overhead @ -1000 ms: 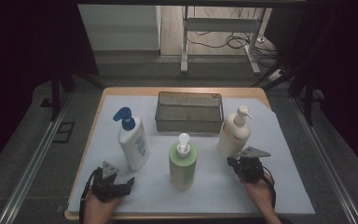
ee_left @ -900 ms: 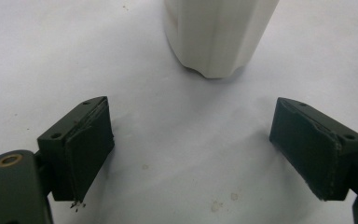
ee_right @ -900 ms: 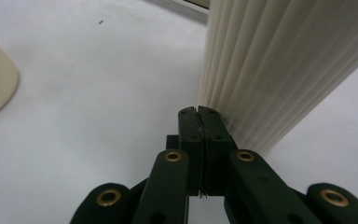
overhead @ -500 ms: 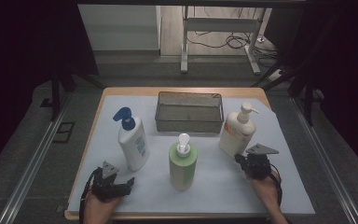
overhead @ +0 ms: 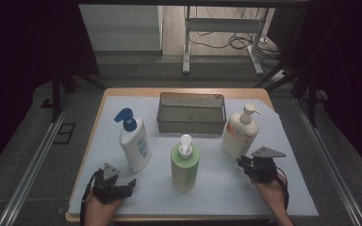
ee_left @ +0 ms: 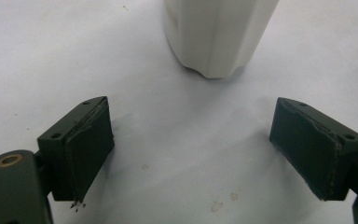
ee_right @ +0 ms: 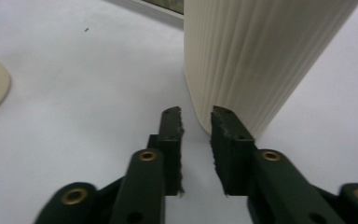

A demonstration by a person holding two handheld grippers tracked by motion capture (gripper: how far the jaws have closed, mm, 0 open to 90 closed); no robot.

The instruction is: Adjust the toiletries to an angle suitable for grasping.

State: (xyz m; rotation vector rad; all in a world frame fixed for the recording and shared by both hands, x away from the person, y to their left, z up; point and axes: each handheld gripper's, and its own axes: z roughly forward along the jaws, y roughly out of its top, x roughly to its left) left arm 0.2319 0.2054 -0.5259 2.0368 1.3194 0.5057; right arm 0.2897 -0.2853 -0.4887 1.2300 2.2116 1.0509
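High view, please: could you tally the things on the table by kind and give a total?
Pump bottles: 3, namely the white bottle with blue pump, the green bottle and the cream bottle
Wire baskets: 1, the mesh basket
Total: 4

From my right tool's camera the cream bottle (ee_right: 256,56) runs off the top edge, so its pump is cut away. From my left tool's camera the white bottle (ee_left: 216,35) is cropped just above its base. The labels are too small to read from above.
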